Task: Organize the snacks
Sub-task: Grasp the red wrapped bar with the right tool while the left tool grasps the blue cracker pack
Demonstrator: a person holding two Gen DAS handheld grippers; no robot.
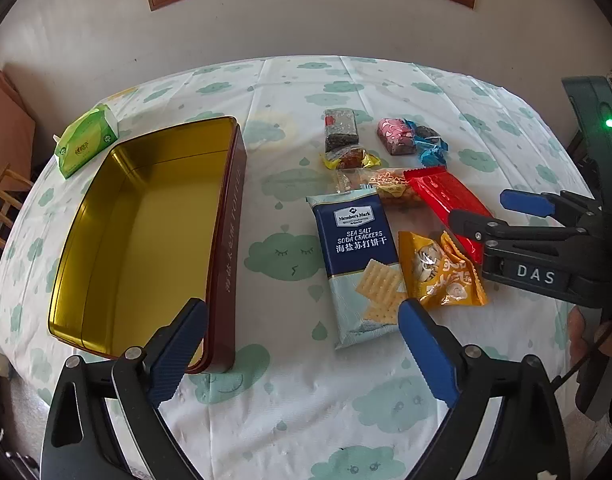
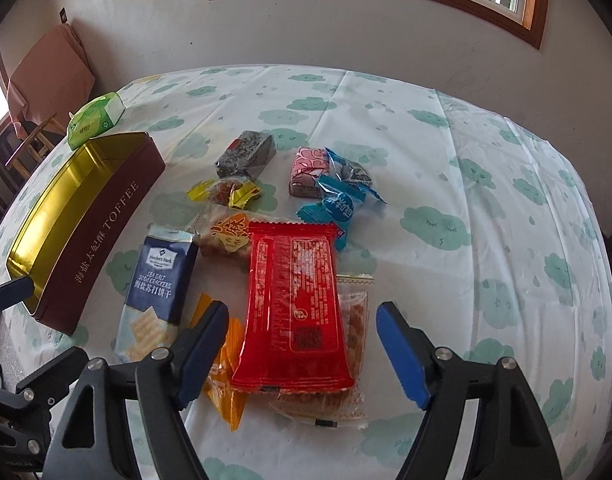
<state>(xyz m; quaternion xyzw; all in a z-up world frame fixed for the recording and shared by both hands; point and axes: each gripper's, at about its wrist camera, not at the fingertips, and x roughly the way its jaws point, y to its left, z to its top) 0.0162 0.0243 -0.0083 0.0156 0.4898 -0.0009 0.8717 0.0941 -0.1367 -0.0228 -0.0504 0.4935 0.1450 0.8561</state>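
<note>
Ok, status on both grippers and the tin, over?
Left gripper open, empty, beside toffee tin. Right gripper open, straddling red packet, pads not touching. Tin empty. Nothing blocking it.

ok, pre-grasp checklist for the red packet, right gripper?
1. Right gripper straddles red packet, pads not touching: ok.
2. Packet lies alone: not ok, it overlaps a clear snack bag and the orange packet.
3. Toffee tin open, nothing seen inside: ok.
4. Left gripper open, holding nothing, beside the tin: ok.
5. Path to the tin: cracker pack lies between: cannot tell.
</note>
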